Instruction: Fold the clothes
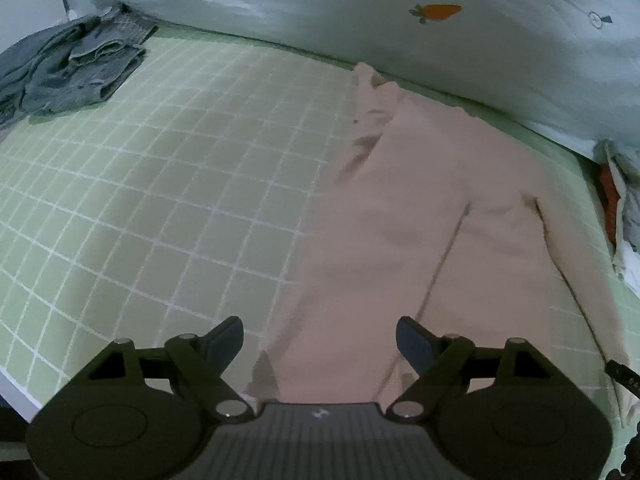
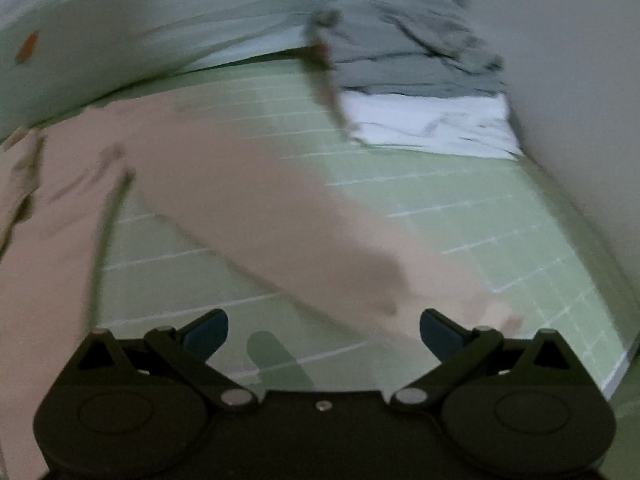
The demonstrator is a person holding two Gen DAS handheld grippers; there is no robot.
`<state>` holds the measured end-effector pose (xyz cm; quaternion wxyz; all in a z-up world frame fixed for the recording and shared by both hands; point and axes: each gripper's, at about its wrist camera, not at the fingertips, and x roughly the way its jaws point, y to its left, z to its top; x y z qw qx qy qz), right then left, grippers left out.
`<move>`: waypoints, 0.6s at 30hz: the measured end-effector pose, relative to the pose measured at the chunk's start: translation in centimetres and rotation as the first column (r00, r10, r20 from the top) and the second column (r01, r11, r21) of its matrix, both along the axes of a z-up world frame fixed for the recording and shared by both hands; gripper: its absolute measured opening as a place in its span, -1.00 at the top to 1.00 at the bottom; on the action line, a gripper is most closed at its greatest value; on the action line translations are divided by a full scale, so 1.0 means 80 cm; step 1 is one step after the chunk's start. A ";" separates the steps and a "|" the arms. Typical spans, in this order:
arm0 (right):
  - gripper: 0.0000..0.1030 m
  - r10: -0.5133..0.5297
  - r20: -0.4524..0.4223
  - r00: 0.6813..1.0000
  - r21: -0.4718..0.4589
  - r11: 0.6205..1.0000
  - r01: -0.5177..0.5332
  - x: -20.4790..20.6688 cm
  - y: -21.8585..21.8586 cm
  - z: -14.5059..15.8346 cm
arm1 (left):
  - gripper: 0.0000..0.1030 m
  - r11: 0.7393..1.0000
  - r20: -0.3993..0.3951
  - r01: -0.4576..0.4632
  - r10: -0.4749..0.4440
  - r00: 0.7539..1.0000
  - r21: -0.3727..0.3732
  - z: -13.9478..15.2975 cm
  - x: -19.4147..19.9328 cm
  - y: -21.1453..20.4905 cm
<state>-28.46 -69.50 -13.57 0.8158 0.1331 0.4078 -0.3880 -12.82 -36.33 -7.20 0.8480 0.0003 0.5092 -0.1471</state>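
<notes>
Nearest my lens in the left view, the left gripper is standing wide open with nothing between its pads, hovering over the near end of the pink garment. That garment is running lengthwise from bottom centre up toward the upper right, on the green checked sheet — grey clothes are sitting upper left. In the right view, blurred, the right gripper is gaping empty too; a pink sleeve is slanting from upper left down to its right finger, so I judge that hand nearer the sleeve.
</notes>
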 end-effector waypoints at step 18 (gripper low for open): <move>-1.00 -0.149 0.074 0.986 0.096 0.985 0.142 -0.074 -0.091 -0.033 | -0.63 0.998 0.040 -0.044 0.043 0.998 0.036 0.001 -0.031 -0.058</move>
